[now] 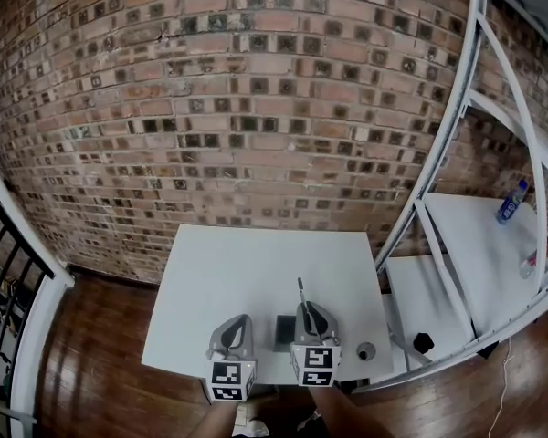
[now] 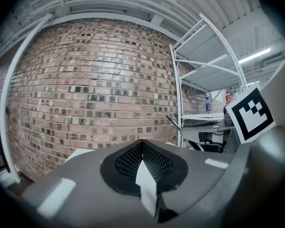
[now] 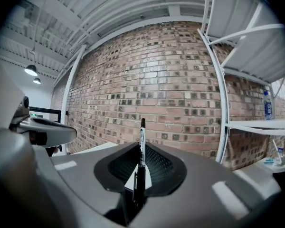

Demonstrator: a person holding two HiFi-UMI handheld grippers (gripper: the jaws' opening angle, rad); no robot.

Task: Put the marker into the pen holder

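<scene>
A black marker [image 3: 141,144] stands upright between the jaws of my right gripper [image 3: 138,172], which is shut on its lower part. In the head view the marker [image 1: 301,294] sticks up from the right gripper [image 1: 307,310] near the white table's [image 1: 256,263] front edge. A dark, square pen holder [image 1: 285,332] stands on the table between the two grippers, just left of the right one. My left gripper [image 1: 239,321] hovers beside it, and in its own view the left gripper [image 2: 143,161] is shut with nothing held. The marker's tip [image 2: 173,121] shows to its right.
A small round grey object [image 1: 366,350] lies at the table's front right corner. A white metal shelf rack [image 1: 457,245] stands right of the table with a black object [image 1: 424,342] and bottles [image 1: 511,202] on it. A brick wall [image 1: 256,108] rises behind.
</scene>
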